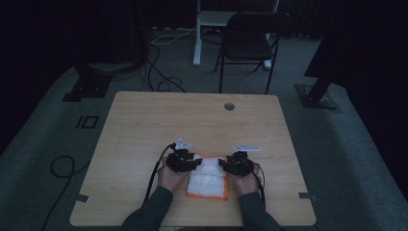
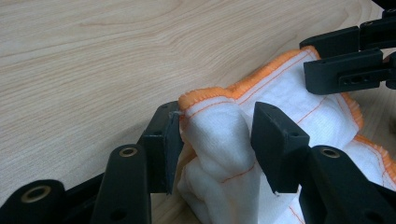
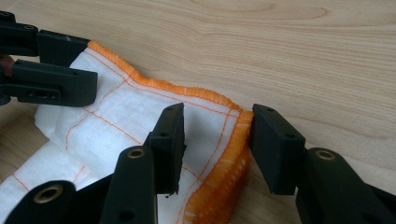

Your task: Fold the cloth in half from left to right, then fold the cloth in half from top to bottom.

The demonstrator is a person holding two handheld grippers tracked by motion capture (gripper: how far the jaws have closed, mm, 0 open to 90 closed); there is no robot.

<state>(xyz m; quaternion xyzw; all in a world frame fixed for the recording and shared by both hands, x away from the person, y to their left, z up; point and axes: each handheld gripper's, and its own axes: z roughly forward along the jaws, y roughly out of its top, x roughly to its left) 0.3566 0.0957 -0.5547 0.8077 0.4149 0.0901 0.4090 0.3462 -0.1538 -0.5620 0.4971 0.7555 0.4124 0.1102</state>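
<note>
A folded white cloth (image 1: pixel 208 179) with orange stitched edges lies on the near middle of the wooden table (image 1: pixel 144 125). My left gripper (image 1: pixel 194 163) sits at the cloth's far left corner. In the left gripper view the left gripper (image 2: pixel 215 112) has a bunched hump of the cloth (image 2: pixel 219 140) standing between its pads and touching both. My right gripper (image 1: pixel 225 164) is at the far right corner. In the right gripper view the right gripper (image 3: pixel 218 112) straddles the orange hem (image 3: pixel 233 140), its pads apart and the cloth (image 3: pixel 116 116) flat beneath.
A round cable hole (image 1: pixel 229 106) sits near the table's far edge. Beyond the table stand a black folding chair (image 1: pixel 250 38), a white desk leg (image 1: pixel 197 38) and dark stand bases (image 1: pixel 315 94). Cables (image 1: pixel 159 72) trail on the grey carpet.
</note>
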